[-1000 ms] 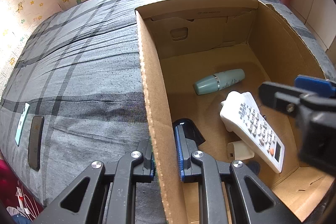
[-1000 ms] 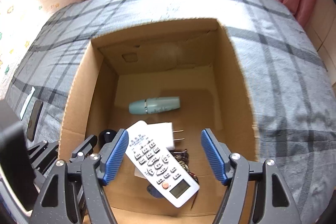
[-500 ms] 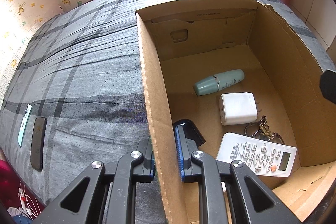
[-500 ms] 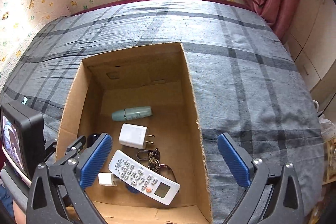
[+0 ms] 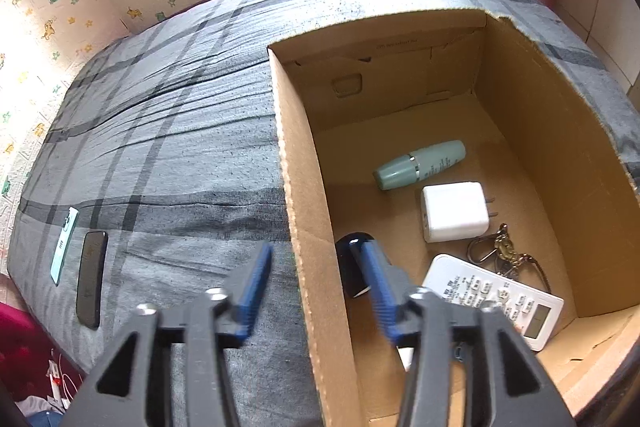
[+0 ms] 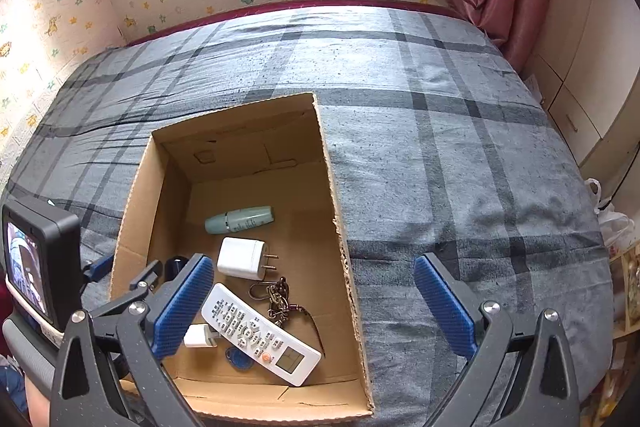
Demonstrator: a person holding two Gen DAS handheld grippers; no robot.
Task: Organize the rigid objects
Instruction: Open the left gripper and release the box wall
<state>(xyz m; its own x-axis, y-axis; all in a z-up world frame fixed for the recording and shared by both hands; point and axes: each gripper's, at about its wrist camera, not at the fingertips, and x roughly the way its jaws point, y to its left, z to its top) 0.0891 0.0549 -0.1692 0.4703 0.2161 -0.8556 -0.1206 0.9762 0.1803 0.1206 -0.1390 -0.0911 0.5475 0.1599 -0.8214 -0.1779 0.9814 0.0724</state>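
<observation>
Left gripper straddles the cardboard box's left wall, fingers apart and not gripping it; right gripper hangs wide open above the box; inside lie a white remote, white charger, green bottle and keychain; two phones rest on the plaid bedspread.
</observation>
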